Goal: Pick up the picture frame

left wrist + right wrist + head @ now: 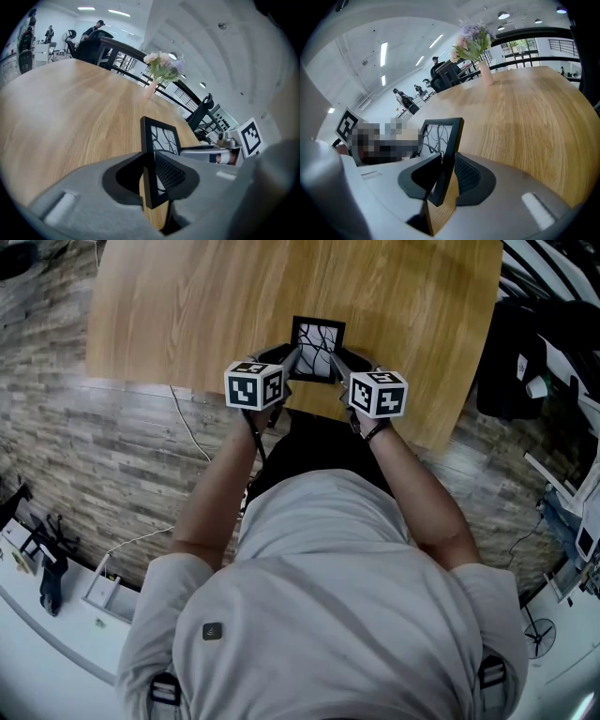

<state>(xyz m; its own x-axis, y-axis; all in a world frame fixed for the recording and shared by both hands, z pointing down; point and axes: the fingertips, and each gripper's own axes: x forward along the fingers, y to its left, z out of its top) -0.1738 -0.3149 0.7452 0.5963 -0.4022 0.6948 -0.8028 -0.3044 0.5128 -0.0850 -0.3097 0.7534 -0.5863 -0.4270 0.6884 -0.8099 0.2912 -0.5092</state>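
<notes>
The picture frame [317, 345] is small, black-rimmed, with a white picture of dark branching lines. It hangs tilted just above the wooden table [187, 306], near the table's front edge. My left gripper [294, 360] is shut on the frame's left edge, and my right gripper [338, 362] is shut on its right edge. In the left gripper view the frame [161, 138] stands edge-on between the left gripper's [153, 172] dark pads. The right gripper view shows the same frame [440, 133] pinched at its rim by the right gripper [446, 172].
A pink vase of flowers [158, 70] stands farther back on the table, and the right gripper view shows the vase [477, 47] too. Black chairs [204, 110] and railings line the table's far side. A white cable [190, 427] lies on the plank floor below.
</notes>
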